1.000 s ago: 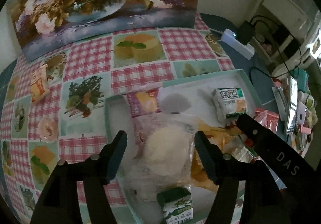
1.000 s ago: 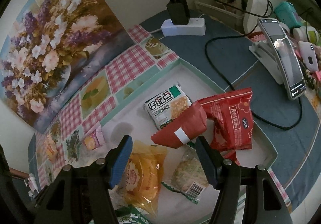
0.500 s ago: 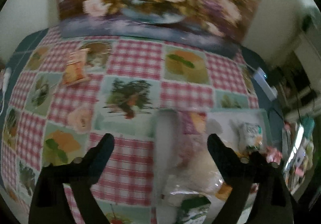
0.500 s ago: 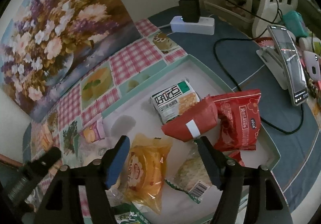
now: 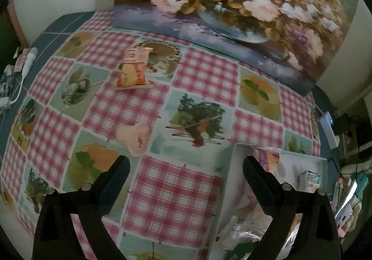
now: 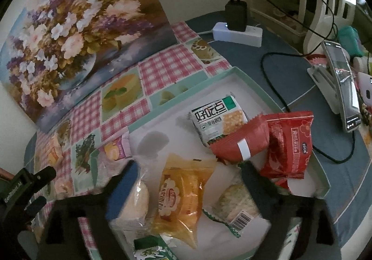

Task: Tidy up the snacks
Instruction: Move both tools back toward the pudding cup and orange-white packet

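My left gripper (image 5: 184, 167) hangs over the checked tablecloth just left of the tray's corner (image 5: 232, 150), its jaws opening with nothing between them. A pink wrapped snack (image 5: 134, 139) lies just ahead of its left finger, and an orange snack pack (image 5: 133, 71) lies farther off. My right gripper (image 6: 188, 173) hovers above the white tray (image 6: 232, 69), jaws opening. Below its jaws lies an orange pastry pack (image 6: 179, 199), not gripped. Beside it are a round bun pack (image 6: 137, 204), a barcoded pack (image 6: 237, 204), a white-green cracker pack (image 6: 218, 118) and two red packs (image 6: 290, 143).
A flower painting (image 5: 232, 4) leans against the wall behind the cloth. Right of the tray are a power strip with charger (image 6: 237, 32), black cables (image 6: 274, 87) and a phone on a stand (image 6: 341, 83). A purple-yellow pack (image 6: 116, 148) rests at the tray's left rim.
The left gripper swung left from above the tray out over the tablecloth, and its jaws spread wide. The right gripper stayed above the tray and its jaws widened.
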`<state>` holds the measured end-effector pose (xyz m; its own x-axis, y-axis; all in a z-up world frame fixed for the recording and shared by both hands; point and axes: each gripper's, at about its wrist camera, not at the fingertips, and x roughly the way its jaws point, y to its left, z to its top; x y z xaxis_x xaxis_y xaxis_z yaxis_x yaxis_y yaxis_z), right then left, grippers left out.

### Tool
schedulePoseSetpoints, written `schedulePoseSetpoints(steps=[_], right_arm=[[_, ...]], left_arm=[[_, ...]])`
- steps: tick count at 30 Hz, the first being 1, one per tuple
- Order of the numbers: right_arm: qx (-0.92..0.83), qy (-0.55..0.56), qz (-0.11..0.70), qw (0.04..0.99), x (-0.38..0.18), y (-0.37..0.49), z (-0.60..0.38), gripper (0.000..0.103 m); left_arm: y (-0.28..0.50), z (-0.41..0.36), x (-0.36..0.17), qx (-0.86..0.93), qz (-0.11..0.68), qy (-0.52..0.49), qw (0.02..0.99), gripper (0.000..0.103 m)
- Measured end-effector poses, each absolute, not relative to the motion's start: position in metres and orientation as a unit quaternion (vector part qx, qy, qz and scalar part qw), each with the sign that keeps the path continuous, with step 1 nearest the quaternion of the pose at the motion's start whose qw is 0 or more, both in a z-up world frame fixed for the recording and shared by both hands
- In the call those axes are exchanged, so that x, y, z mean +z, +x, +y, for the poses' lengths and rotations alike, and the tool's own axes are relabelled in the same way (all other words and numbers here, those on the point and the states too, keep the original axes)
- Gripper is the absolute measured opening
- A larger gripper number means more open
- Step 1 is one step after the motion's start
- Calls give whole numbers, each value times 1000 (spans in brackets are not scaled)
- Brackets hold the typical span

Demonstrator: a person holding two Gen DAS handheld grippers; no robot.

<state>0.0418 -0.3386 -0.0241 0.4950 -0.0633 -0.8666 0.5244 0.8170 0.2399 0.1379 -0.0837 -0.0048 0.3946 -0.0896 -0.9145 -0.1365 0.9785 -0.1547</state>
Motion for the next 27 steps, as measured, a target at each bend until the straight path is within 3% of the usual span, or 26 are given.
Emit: schedulePoseSetpoints(steps=[17, 27], right_arm=[[-143, 222, 458, 849, -16, 51, -314, 103], [-97, 188, 454, 865, -5, 61, -274, 103]], left_arm=[[143, -36, -9, 56, 554, -151, 817, 98], [146, 19, 2, 138, 525, -121, 831, 98]])
